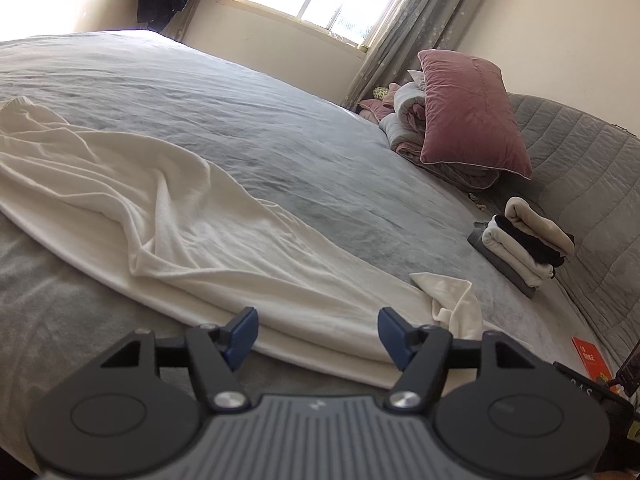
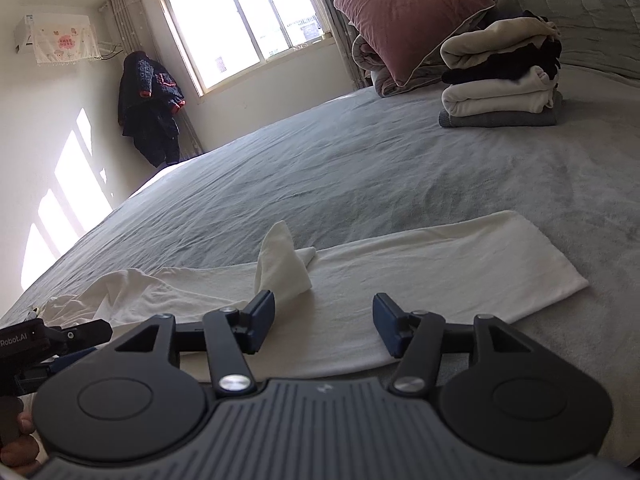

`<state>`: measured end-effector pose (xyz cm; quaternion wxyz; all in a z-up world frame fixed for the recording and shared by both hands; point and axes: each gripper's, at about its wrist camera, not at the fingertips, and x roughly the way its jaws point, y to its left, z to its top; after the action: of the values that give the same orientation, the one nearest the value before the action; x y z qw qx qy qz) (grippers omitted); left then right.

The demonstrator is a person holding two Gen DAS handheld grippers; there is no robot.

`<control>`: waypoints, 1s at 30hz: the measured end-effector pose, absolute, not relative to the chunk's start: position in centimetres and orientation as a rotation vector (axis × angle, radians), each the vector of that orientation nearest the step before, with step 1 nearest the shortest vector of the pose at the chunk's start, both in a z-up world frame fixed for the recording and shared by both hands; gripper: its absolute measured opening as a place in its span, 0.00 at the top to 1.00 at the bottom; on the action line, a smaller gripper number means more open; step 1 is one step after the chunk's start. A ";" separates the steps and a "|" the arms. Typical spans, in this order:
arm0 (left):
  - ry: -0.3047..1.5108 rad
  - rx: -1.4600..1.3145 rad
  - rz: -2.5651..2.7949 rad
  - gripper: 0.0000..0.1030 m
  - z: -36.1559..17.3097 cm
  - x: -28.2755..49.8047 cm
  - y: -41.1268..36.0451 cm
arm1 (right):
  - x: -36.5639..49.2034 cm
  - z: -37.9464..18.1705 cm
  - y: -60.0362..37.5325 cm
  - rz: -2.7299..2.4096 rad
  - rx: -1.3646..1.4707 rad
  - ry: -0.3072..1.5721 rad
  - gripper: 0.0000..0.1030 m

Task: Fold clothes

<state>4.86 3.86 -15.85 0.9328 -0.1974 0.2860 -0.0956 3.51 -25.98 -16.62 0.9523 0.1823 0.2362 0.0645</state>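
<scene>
1. On the grey bed point(image 1: 280, 128), white garment point(image 1: 168, 216) lies long, partly folded, near edge.
2. Left hand-held gripper point(image 1: 316, 336) spread, empty, just over garment's edge.
3. Right hand-held gripper point(image 2: 324, 324) spread, empty.
4. Folded clothes stack point(image 2: 500, 80) well apart.

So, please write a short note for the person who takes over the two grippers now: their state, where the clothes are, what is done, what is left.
Left gripper: jaws open, nothing between them, at the near edge of the white garment.
Right gripper: jaws open, empty, over the same garment's folded band; a small flap sticks up there.
Done: folded stack sits near the pink pillow on the bed.
Left: the garment's left part lies rumpled; flatten the flap, finish folding, probably add it to the stack.
</scene>
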 end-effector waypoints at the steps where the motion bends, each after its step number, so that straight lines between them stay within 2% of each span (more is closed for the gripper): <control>1: 0.585 -0.405 -0.194 0.34 -15.8 4.8 3.9 | 3.7 -16.5 -26.1 0.137 0.370 0.480 0.43; 12: 0.582 -0.433 -0.184 0.34 -15.6 4.8 5.0 | 7.9 -13.8 -24.8 0.230 0.259 0.445 0.43; 19: 0.589 -0.454 -0.177 0.34 -15.8 4.9 5.7 | 12.3 -14.2 -23.9 0.240 0.212 0.535 0.44; 22: 0.593 -0.456 -0.177 0.34 -15.8 4.9 5.8 | 13.4 -15.2 -23.4 0.230 0.157 0.596 0.62; 24: 0.591 -0.458 -0.181 0.34 -15.8 4.8 5.8 | 13.5 -15.8 -23.3 0.219 0.143 0.623 0.94; 30: 0.593 -0.460 -0.183 0.34 -15.8 4.7 5.7 | 10.7 -14.7 -24.7 0.127 0.172 0.514 0.97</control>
<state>4.72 5.74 -15.79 0.9263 -0.2245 0.2891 -0.0891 10.66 -24.66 -14.70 0.9615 0.0850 0.2539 0.0625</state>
